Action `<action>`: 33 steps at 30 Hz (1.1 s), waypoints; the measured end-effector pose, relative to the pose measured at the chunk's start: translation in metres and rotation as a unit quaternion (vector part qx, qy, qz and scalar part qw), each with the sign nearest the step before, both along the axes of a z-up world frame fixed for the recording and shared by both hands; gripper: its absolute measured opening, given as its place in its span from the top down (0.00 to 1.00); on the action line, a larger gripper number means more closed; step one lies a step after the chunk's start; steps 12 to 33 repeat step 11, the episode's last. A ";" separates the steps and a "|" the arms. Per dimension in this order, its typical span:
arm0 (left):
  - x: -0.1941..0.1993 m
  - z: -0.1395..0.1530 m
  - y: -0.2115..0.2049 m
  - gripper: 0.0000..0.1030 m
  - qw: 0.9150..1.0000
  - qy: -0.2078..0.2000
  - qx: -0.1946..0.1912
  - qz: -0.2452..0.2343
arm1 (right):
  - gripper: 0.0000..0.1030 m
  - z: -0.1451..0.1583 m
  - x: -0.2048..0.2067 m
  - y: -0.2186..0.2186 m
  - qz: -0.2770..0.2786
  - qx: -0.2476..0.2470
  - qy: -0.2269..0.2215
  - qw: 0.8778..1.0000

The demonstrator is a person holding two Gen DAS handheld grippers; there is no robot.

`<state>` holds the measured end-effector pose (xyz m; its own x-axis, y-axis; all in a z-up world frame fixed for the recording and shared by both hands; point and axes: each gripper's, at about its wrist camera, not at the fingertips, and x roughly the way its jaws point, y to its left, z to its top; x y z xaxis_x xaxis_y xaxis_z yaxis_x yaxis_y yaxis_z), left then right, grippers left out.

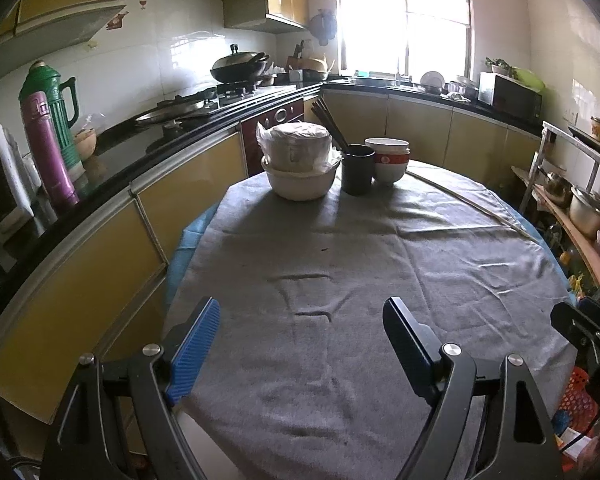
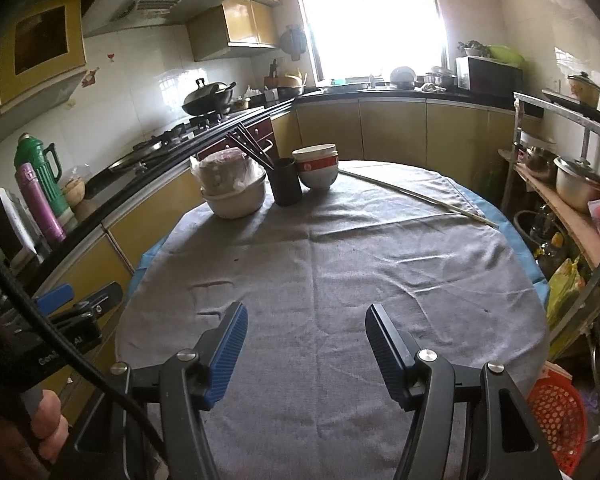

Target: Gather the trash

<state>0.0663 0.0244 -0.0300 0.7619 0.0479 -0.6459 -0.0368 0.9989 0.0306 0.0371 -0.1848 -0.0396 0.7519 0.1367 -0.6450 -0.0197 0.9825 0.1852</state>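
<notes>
My left gripper hangs open over the near part of a round table under a grey cloth, with nothing between its blue pads. My right gripper is also open and empty, over the same near stretch of grey cloth. At the table's far side stand a cream bowl holding a plastic-wrapped container, a black cup with chopsticks and stacked red-and-white bowls. I cannot make out any trash beyond a few dark specks on the cloth.
A thin stick lies across the far right of the table. A counter with two thermos flasks runs along the left. A rack with pots stands on the right, and an orange basket sits low beside the table.
</notes>
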 end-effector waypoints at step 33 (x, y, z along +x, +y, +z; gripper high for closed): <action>0.043 -0.025 -0.006 0.18 0.999 0.032 -0.004 -0.009 | 0.36 -0.025 0.042 -0.011 -0.011 -0.007 0.012 1.000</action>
